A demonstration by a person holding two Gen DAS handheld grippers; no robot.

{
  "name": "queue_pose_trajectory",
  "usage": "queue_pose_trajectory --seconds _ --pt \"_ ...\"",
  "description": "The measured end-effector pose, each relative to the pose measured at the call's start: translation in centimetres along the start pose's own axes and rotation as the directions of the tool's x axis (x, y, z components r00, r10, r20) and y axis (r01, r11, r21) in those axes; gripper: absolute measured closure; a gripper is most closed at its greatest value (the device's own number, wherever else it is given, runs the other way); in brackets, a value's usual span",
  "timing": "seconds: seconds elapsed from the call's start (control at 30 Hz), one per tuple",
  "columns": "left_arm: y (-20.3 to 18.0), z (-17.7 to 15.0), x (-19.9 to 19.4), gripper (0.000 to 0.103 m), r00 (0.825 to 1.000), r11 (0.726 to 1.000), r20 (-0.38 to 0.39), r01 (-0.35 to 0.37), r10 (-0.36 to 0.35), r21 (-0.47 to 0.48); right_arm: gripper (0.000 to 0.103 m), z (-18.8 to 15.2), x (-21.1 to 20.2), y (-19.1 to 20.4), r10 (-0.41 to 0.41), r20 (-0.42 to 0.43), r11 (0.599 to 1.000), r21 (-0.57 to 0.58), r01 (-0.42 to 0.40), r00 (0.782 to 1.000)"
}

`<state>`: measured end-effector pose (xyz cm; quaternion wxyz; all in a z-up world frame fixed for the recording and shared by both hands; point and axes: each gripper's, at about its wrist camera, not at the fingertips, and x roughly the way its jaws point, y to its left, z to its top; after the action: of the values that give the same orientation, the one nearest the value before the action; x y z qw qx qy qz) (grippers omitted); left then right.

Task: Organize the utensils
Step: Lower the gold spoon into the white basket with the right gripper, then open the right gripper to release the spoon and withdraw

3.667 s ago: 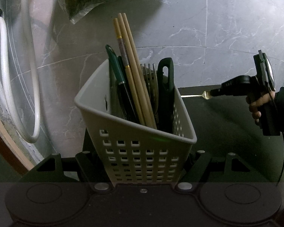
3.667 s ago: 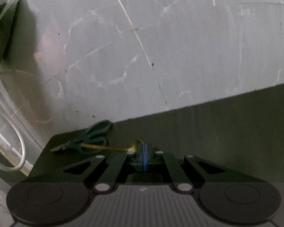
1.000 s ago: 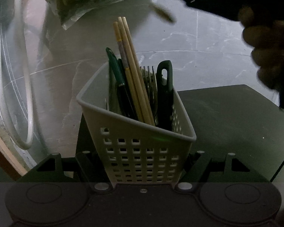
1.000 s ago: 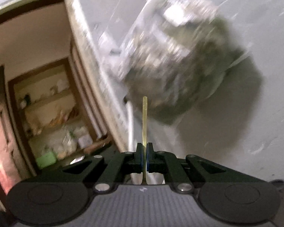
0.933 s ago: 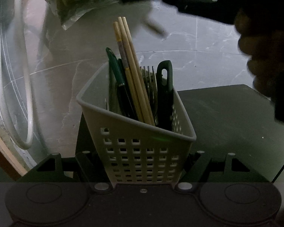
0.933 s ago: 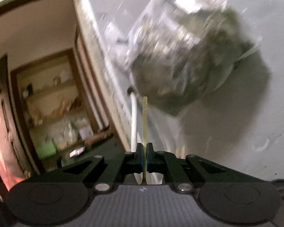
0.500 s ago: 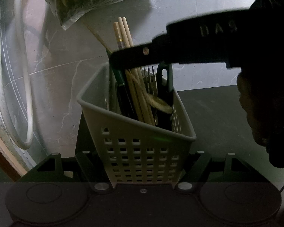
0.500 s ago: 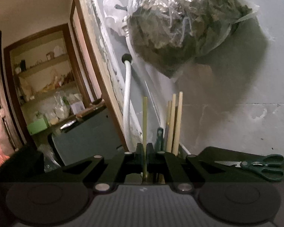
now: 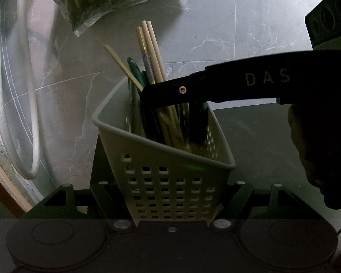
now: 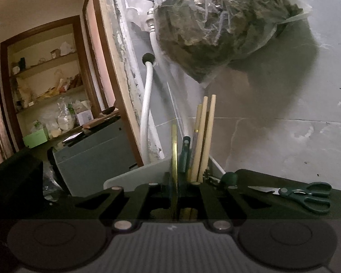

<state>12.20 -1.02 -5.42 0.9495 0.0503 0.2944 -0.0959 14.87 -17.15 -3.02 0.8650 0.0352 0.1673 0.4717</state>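
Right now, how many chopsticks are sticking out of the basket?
3, bunched upright in the middle of the basket: one banded chopstick on the left, two plain chopsticks beside it. Others may sit hidden lower down.

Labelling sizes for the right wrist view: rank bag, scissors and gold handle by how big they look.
1. Bag, far the largest.
2. Scissors.
3. Gold handle, thinnest; similar in length to the scissors, and nearer the camera, so unsure.

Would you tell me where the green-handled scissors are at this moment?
In the right wrist view, the green-handled scissors lie flat on the dark table, at the lower right, right of the white plastic utensil basket.
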Motion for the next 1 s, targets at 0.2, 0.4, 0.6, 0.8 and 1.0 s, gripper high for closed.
queue_pose_trajectory --seconds 0.2,0.4,0.6,0.8,1.0 --pt "0.0 0.0 0.0 0.027 1.000 1.000 0.000 -0.001 0.001 0.000 0.091 0.2 -0.5 -0.1 0.001 0.006 1.000 0.006 -0.001 1.000" --pt "-0.1 0.0 0.0 0.027 1.000 1.000 0.002 -0.001 0.001 -0.001 0.042 1.7 -2.7 -0.3 -0.017 0.070 0.999 0.031 0.015 0.997" --pt "0.0 -0.2 -0.2 0.027 1.000 1.000 0.005 -0.009 0.009 -0.008 0.000 2.7 -5.5 -2.7 -0.177 0.124 0.980 0.112 0.163 0.976" --pt "0.6 -0.5 -0.9 0.027 0.999 0.999 0.005 -0.038 0.039 -0.032 0.000 1.2 -3.9 -7.2 -0.366 -0.058 0.885 0.289 0.366 0.929" --pt "1.3 -0.6 -1.2 0.027 0.998 0.996 0.002 -0.067 0.067 -0.052 0.000 0.4 1.0 -11.5 -0.419 -0.219 0.782 0.406 0.472 0.881"
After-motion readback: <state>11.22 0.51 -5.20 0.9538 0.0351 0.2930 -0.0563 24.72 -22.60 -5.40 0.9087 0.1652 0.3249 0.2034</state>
